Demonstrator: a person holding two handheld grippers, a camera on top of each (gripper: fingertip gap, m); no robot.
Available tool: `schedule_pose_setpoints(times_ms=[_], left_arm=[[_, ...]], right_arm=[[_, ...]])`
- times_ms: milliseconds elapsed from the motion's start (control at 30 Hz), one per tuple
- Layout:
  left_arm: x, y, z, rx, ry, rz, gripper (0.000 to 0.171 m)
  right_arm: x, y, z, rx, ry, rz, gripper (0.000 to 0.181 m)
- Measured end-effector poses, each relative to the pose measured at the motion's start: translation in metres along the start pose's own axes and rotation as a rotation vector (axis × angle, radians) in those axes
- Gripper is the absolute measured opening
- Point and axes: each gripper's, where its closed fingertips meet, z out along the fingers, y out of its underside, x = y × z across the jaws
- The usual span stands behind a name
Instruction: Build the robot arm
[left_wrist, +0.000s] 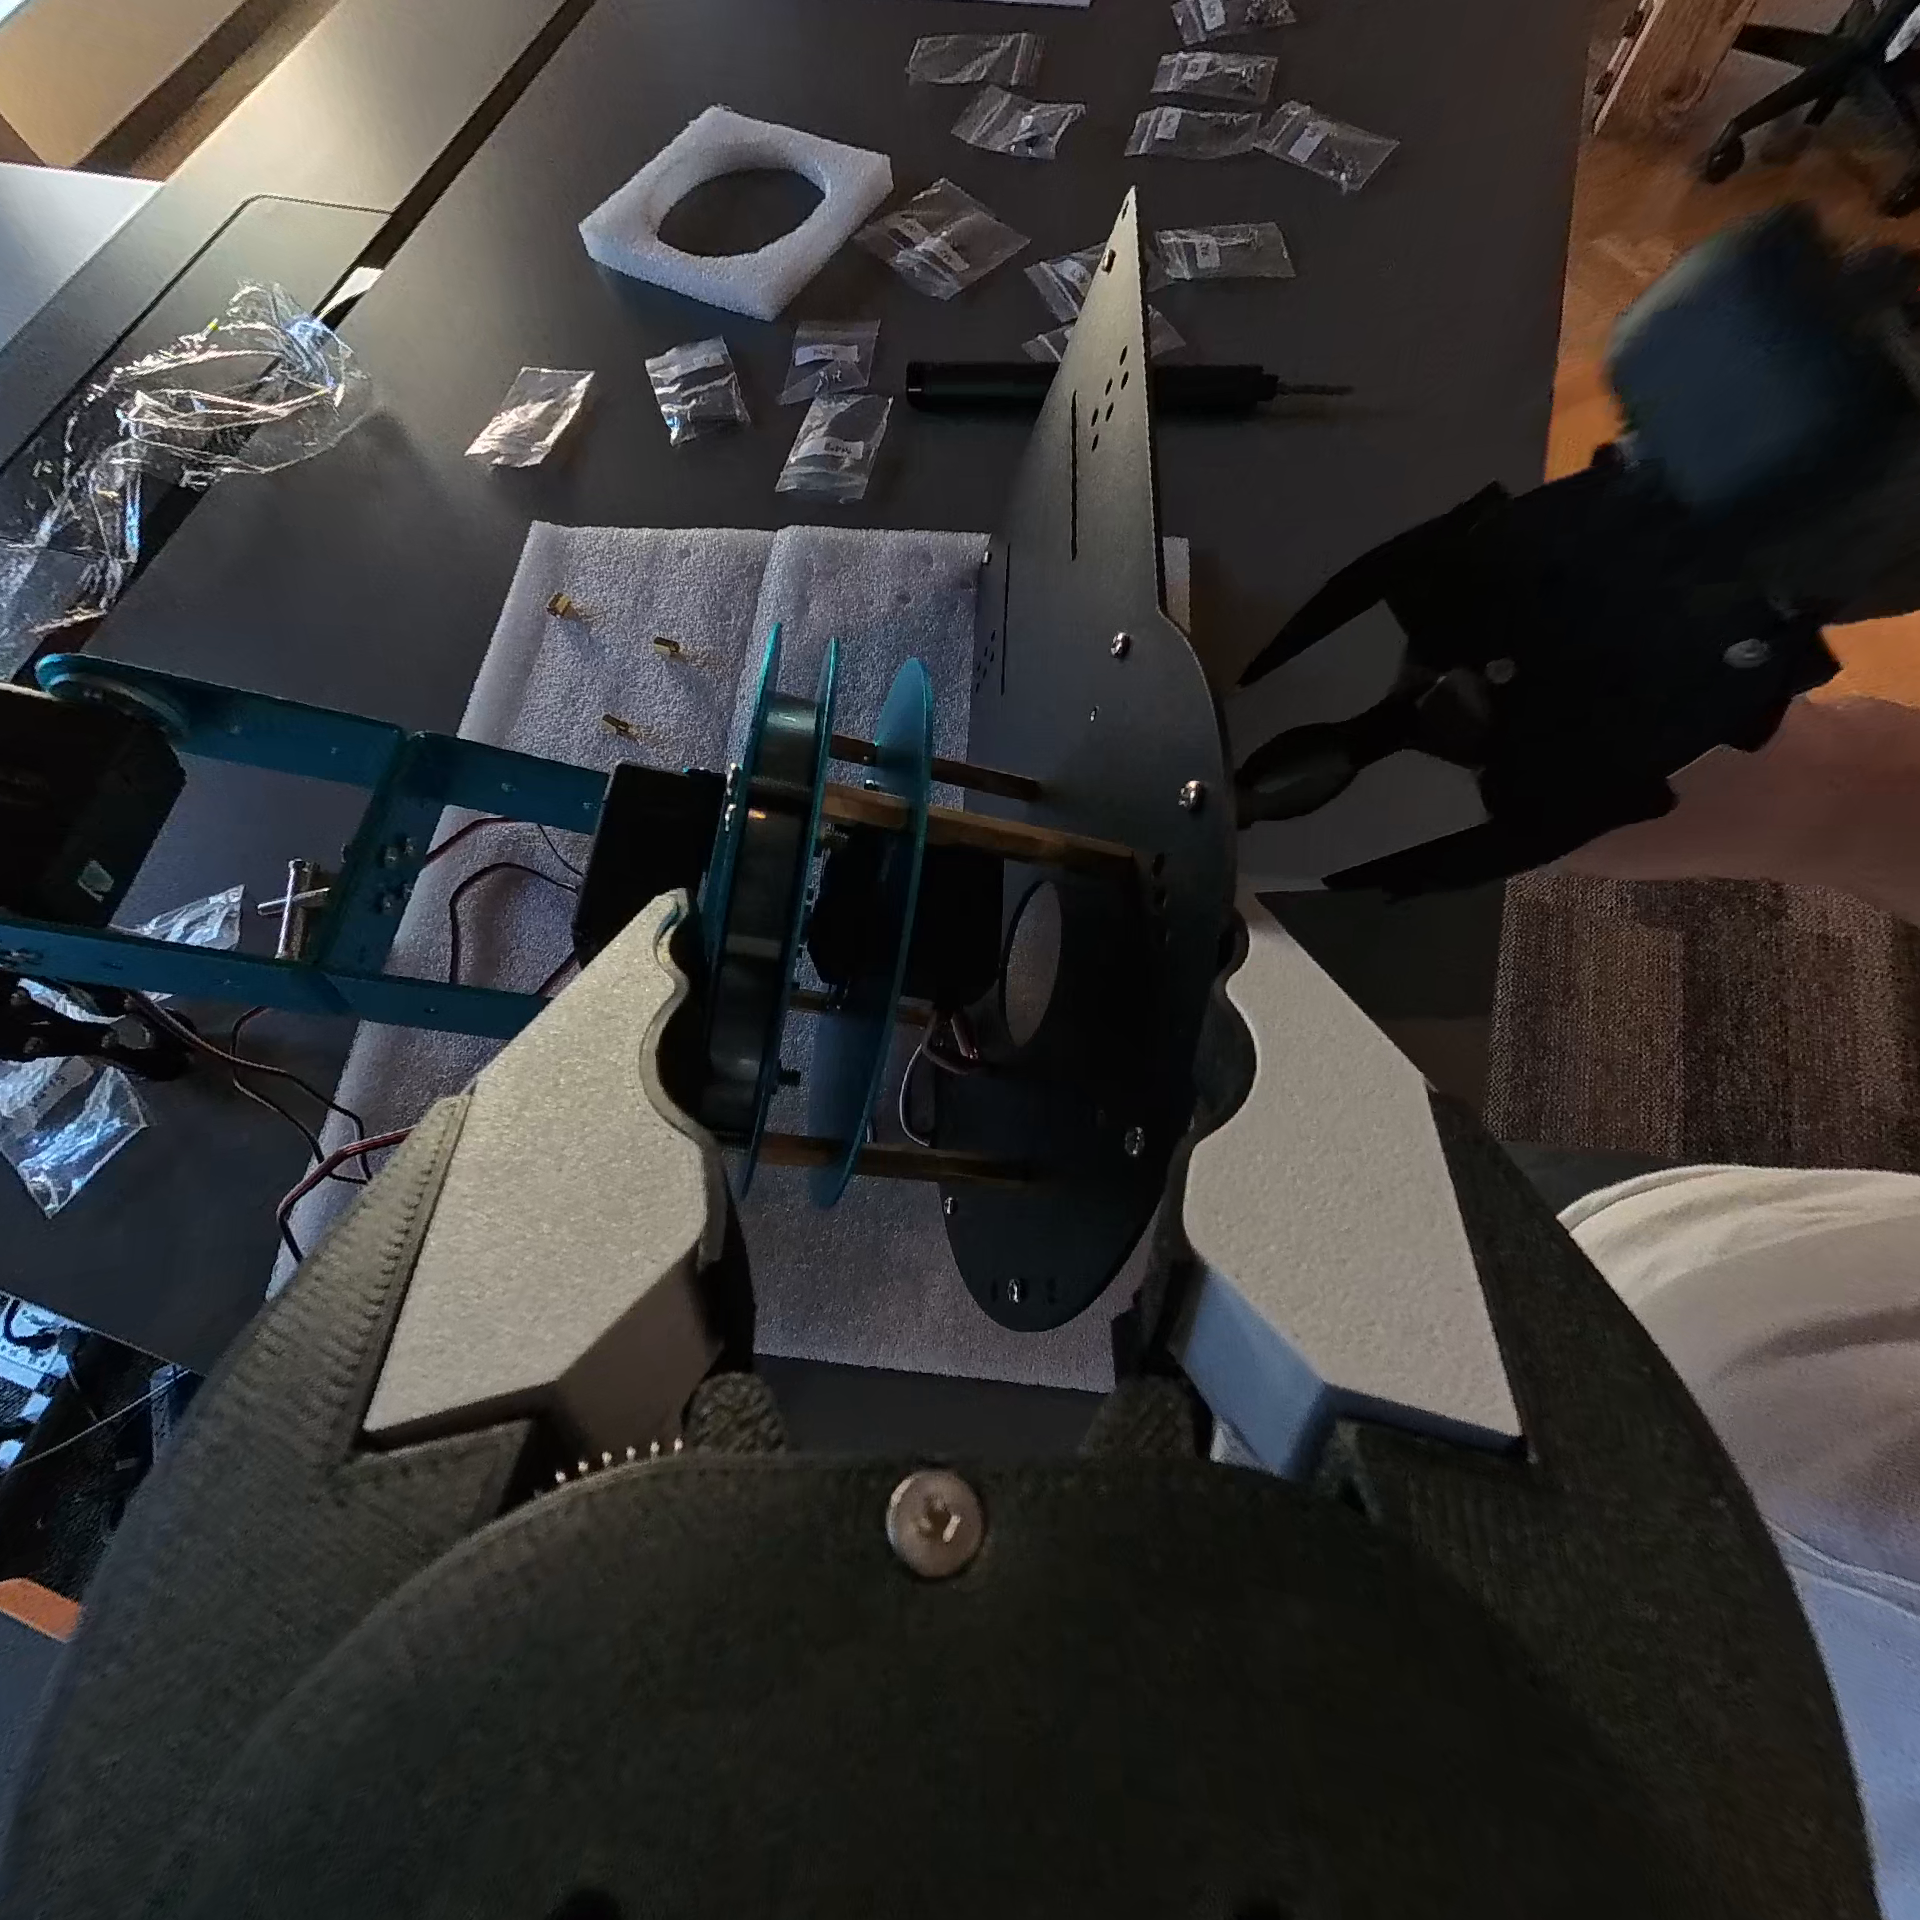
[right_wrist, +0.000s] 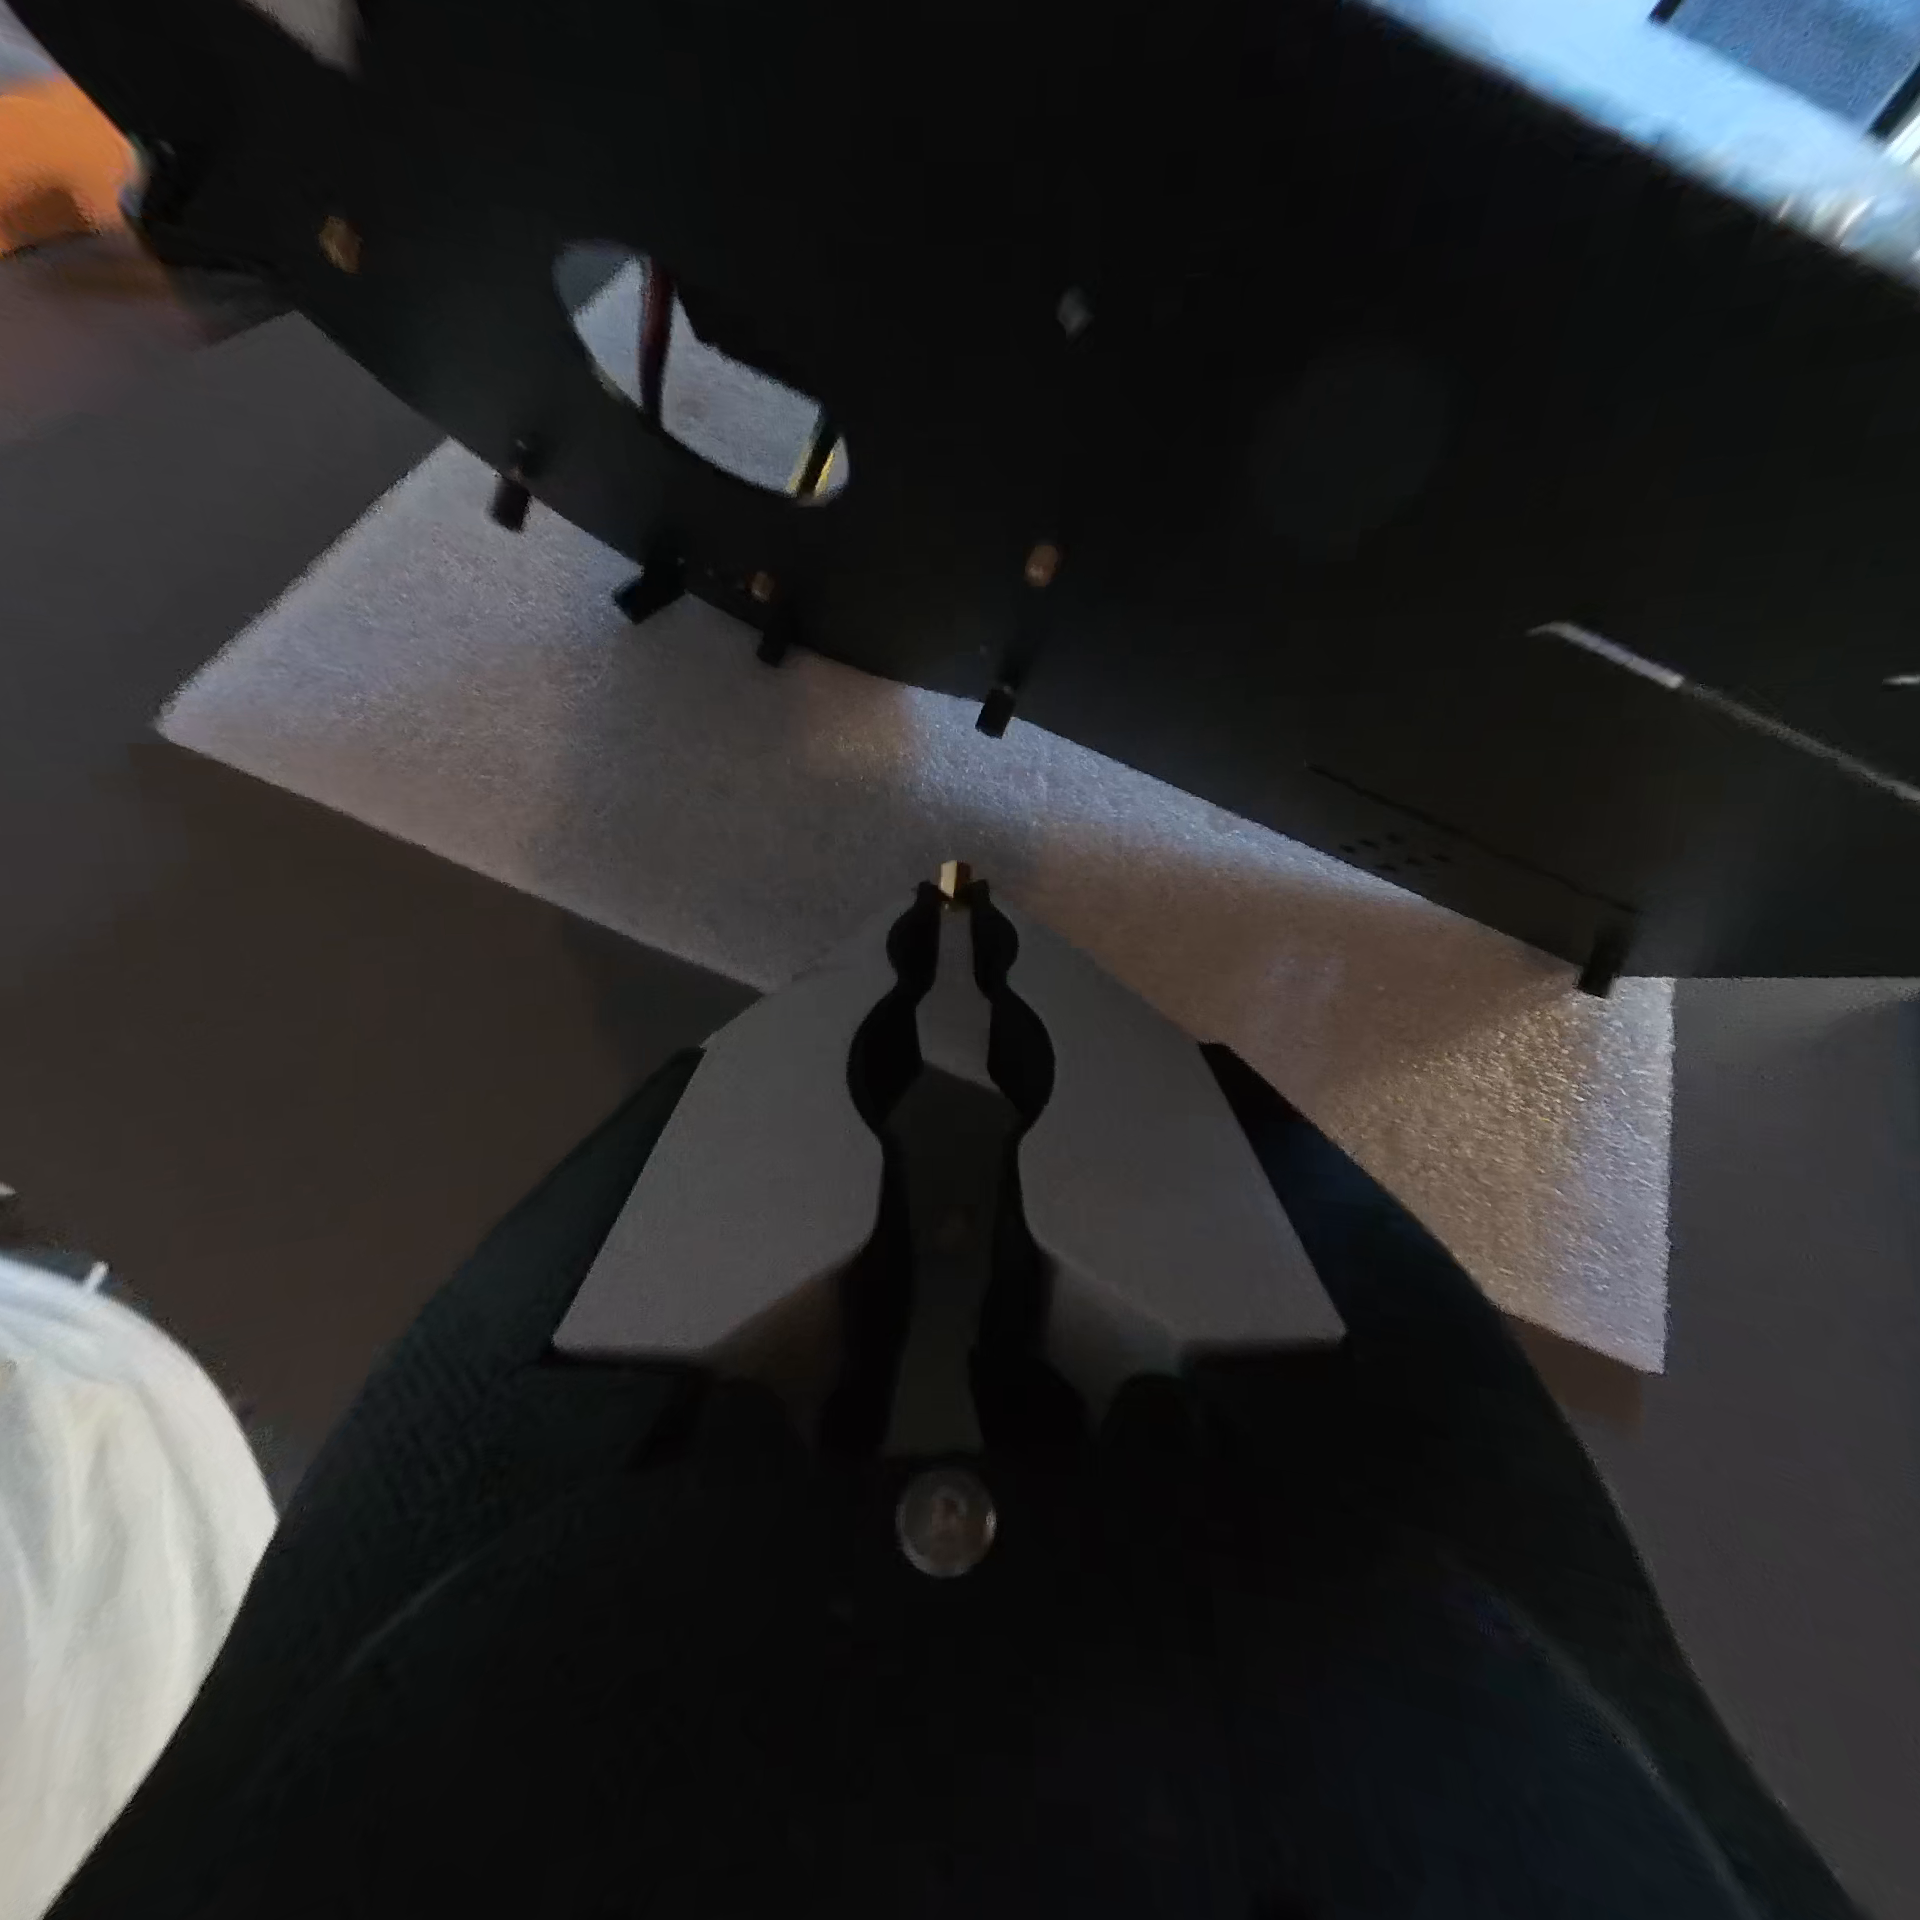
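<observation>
My left gripper (left_wrist: 961, 914) is shut across a robot-arm base assembly. One finger (left_wrist: 582, 1091) presses the teal discs (left_wrist: 769, 831) and the other presses the black base plate (left_wrist: 1101, 644), which stands on edge over a white foam sheet (left_wrist: 644, 623). Brass posts join the discs and the plate. A blue arm bracket (left_wrist: 312, 831) runs off to the left. My right gripper (right_wrist: 954, 909) is shut on a small brass standoff (right_wrist: 954, 888), just below the plate's underside (right_wrist: 1039, 260), where short black standoffs (right_wrist: 997, 712) stick out. The right gripper also shows to the right of the plate in the left wrist view (left_wrist: 1288, 779).
Three brass standoffs (left_wrist: 670, 649) lie on the foam sheet. Behind it, on the dark table (left_wrist: 468, 312), are several small plastic bags (left_wrist: 831, 436), a black screwdriver (left_wrist: 987, 379) and a white foam ring (left_wrist: 738, 208). A cross wrench (left_wrist: 296, 904) and red-black wires (left_wrist: 312, 1122) lie at left. A person's pale-clothed leg (left_wrist: 1766, 1455) is at right.
</observation>
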Motion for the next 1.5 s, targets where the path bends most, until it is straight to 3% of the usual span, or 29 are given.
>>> schedule_pose_setpoints(times_ms=[133, 267, 1100, 1500], left_arm=[[0.000, 0.000, 0.000, 0.001, 0.000, 0.000, 0.095], [0.000, 0.000, 0.000, -0.002, 0.000, 0.001, 0.095], [0.000, 0.001, 0.000, -0.020, 0.001, 0.015, 0.095], [0.000, 0.000, 0.000, -0.004, 0.001, 0.011, 0.095]], right_arm=[[0.000, -0.032, -0.022, 0.214, 0.032, 0.121, 0.004], [0.004, -0.044, -0.026, 0.299, 0.102, 0.173, 0.004], [-0.005, -0.044, -0.025, 0.298, 0.079, 0.179, 0.004], [-0.003, -0.051, -0.034, 0.341, 0.222, 0.068, 0.004]])
